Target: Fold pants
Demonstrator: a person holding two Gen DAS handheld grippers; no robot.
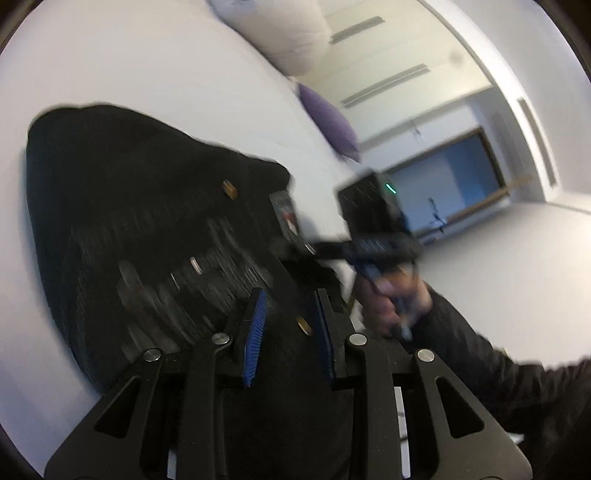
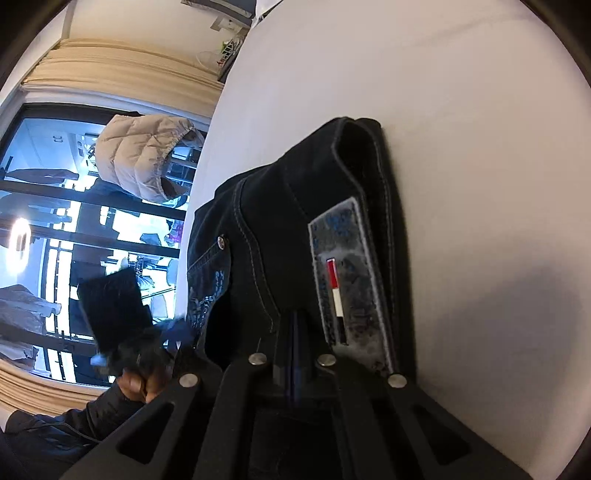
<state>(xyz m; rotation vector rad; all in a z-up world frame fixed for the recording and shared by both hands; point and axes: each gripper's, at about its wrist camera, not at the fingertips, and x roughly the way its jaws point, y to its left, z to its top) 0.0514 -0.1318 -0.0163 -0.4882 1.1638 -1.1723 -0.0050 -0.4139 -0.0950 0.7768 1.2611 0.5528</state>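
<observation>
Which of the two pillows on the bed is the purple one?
The smaller pillow, nearer the black pants. The bigger pillow beyond it, at the picture's top edge, is white.

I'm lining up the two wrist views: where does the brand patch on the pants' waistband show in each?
Left wrist: the patch is small and blurred, just right of centre, at the edge of the black pants.
Right wrist: the patch is large, right of centre, just above the shut right gripper.
Shared landmark: the white bed under the pants.
</observation>
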